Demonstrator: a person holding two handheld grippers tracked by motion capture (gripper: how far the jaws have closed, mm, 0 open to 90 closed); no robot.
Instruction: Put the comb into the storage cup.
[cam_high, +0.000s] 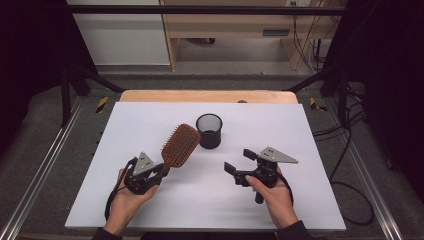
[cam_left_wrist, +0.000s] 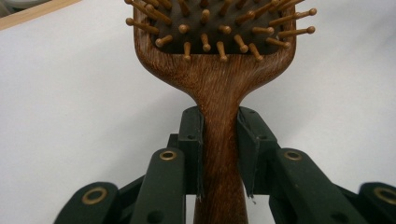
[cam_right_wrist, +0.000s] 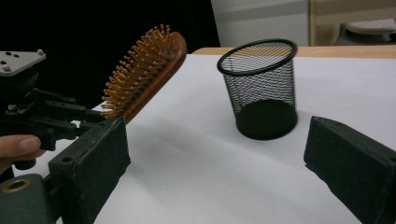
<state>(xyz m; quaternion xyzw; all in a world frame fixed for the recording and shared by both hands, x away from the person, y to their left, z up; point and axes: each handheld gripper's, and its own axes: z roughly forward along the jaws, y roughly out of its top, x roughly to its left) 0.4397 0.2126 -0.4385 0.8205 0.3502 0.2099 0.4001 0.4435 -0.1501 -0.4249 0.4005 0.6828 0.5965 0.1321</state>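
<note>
Left hand-held gripper (cam_left_wrist: 219, 154) clamps hairbrush (cam_left_wrist: 219, 70) mid-table.

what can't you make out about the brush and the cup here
- Hairbrush handle end: left gripper view, hidden between the left hand-held gripper's jaws and cut off by the bottom edge.
- Brush head top: same view, cut off by the top edge.
- Mesh cup contents: high view, too small and dark to tell.

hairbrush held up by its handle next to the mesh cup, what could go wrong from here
The left gripper clamps only the narrow handle of the hairbrush, so the heavy head could twist or droop in the jaws. The mesh cup stands free and looks light; a knock from the brush head might tip it. The right gripper is open and not steadying the cup.
</note>
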